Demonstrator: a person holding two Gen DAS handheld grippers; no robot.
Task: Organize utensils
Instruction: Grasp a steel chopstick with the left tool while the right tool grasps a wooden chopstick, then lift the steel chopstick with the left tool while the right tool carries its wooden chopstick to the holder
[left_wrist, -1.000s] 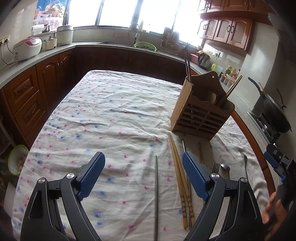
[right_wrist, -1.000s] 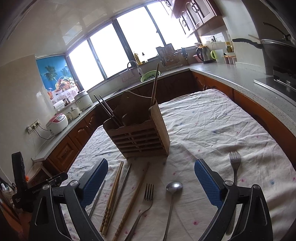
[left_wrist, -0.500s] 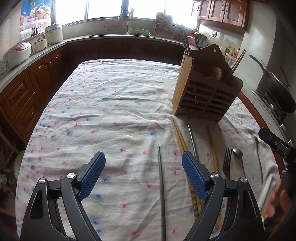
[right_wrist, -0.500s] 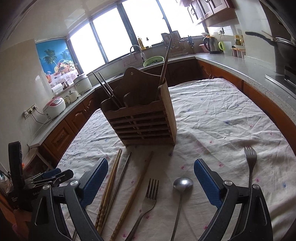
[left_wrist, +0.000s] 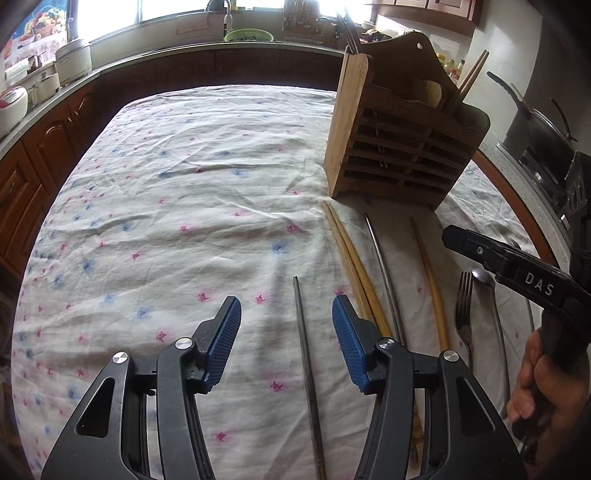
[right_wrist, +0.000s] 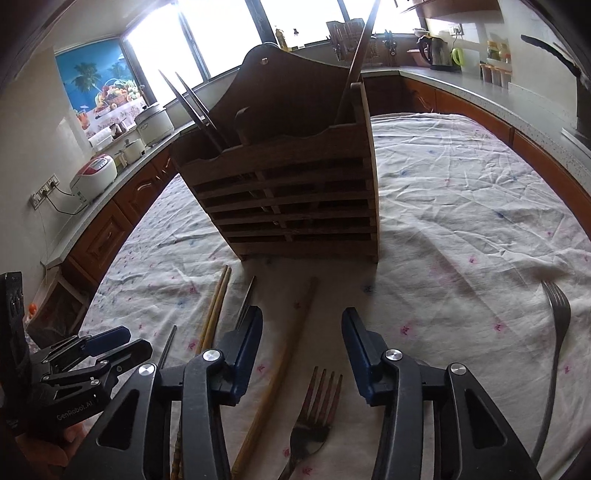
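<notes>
A wooden utensil holder (left_wrist: 399, 147) stands on the flowered tablecloth (left_wrist: 184, 192), with chopsticks standing in it; it also shows in the right wrist view (right_wrist: 291, 192). In front of it lie a metal chopstick (left_wrist: 304, 354), a wooden chopstick pair (left_wrist: 354, 262), another metal chopstick (left_wrist: 384, 273), a single wooden chopstick (left_wrist: 430, 280), a fork (left_wrist: 463, 306) and a spoon (left_wrist: 487, 288). My left gripper (left_wrist: 286, 336) is open, low over the metal chopstick. My right gripper (right_wrist: 301, 350) is open, low over the single wooden chopstick (right_wrist: 284, 365) and a fork (right_wrist: 314, 424). Another fork (right_wrist: 556, 339) lies right.
Dark wooden cabinets and a grey counter (left_wrist: 44, 99) ring the table. Rice cookers (right_wrist: 96, 177) stand on the left counter, a kettle (right_wrist: 436, 51) at the back right, a wok (left_wrist: 543, 125) on the stove at right.
Both grippers have dropped lower and moved forward towards the utensils and the holder. Both jaws have narrowed but stay open.
</notes>
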